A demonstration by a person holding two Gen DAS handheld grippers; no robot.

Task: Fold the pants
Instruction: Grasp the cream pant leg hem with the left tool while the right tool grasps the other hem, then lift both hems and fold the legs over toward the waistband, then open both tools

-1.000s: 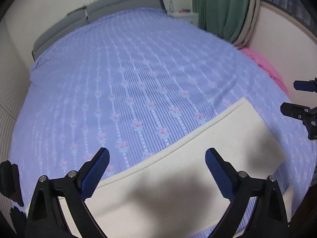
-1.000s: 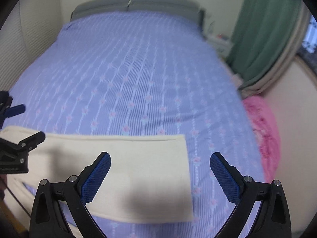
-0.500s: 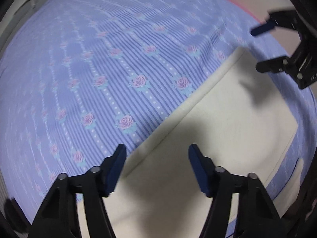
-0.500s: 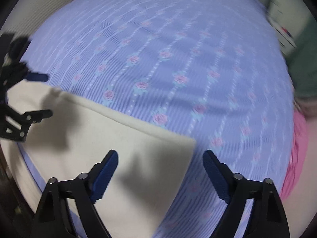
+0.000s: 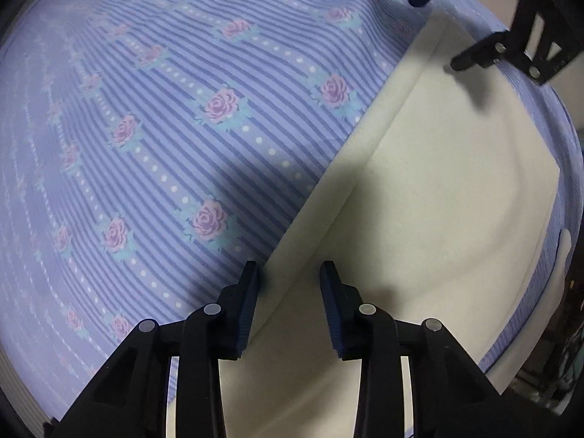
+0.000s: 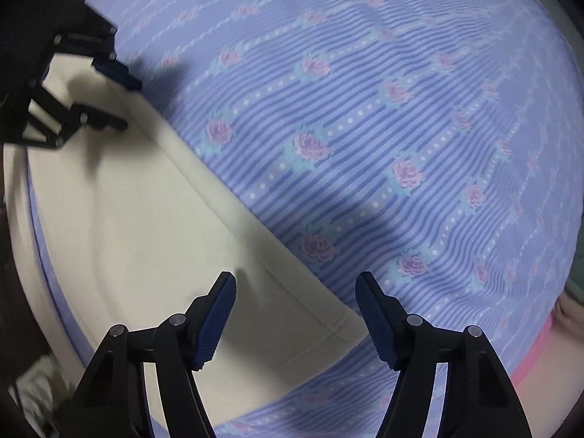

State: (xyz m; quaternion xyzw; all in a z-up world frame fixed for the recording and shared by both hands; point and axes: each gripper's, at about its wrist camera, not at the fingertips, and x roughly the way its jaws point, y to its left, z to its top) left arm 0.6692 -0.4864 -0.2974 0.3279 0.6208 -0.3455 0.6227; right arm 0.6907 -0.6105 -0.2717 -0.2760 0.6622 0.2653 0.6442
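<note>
Cream pants [image 5: 438, 200], folded into a long flat band, lie on a blue striped bedspread [image 5: 182, 127] with pink roses. My left gripper [image 5: 290, 273] points down at the band's long edge, which runs between its blue pads [image 5: 248, 303]. Its jaws are closing and a gap still shows. In the right wrist view, my right gripper [image 6: 296, 281] hangs over the pants [image 6: 146, 237] near their hemmed corner. Its jaws are wider and also closing, with the cloth lying flat between them. Each gripper shows in the other's view: right gripper [image 5: 436, 31], left gripper [image 6: 127, 104].
The bedspread [image 6: 401, 109] stretches far beyond the pants. The bed's near edge curves just past the pants. A pink cloth [image 6: 540, 357] lies off the bed at the lower right of the right wrist view.
Both grippers have dropped close to the pants and tipped from looking across the bed to looking down. Both pairs of jaws have narrowed, the left more than the right.
</note>
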